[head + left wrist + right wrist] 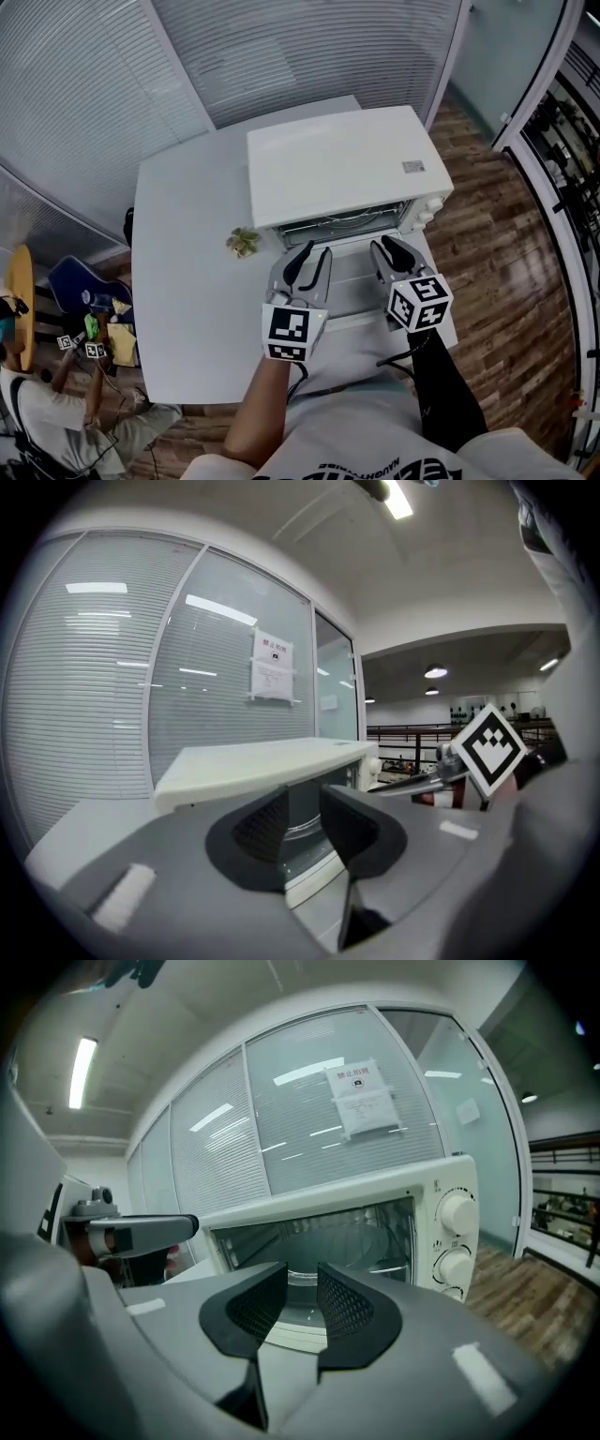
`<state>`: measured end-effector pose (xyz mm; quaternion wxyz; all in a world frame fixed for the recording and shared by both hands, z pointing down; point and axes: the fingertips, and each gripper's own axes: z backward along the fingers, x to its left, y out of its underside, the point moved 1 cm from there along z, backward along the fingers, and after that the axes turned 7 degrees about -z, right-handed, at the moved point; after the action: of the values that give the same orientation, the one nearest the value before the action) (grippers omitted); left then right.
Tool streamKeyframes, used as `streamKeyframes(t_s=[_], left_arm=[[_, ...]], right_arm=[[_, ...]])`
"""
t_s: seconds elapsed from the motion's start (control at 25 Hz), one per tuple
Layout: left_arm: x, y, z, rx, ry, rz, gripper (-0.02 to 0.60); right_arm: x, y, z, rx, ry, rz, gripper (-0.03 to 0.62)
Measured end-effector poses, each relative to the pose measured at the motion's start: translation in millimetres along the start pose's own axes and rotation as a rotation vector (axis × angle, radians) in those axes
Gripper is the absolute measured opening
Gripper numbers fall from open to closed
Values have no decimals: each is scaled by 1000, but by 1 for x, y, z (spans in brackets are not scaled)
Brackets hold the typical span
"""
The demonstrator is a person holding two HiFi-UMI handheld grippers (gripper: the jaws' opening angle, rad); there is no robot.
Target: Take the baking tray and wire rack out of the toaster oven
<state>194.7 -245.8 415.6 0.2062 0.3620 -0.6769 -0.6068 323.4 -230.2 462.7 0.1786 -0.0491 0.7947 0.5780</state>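
L gripper & R gripper are held before the open toaster oven, jaws slightly parted w/ nothing pinched, apparently lined up for the wire rack.

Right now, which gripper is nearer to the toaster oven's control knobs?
Right. The right gripper hovers just in front of the knobs at the toaster oven's right end; the left gripper is farther off, facing its left half.
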Motion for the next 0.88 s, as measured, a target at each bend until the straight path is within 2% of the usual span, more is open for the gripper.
streamKeyframes(t_s=[0.12, 0.28, 0.68, 0.88], left_arm=[[2, 15, -10, 30, -15, 51, 135], [1, 28, -24, 55, -16, 104, 136], [4, 48, -41, 116, -31, 115, 135], [9, 53, -43, 132, -46, 116, 135]], right_arm=[[-14, 4, -11, 7, -12, -100, 80], [-29, 12, -24, 12, -46, -284, 80], [-42, 32, -59, 25, -146, -639, 80], [-39, 32, -73, -5, -215, -842, 81]])
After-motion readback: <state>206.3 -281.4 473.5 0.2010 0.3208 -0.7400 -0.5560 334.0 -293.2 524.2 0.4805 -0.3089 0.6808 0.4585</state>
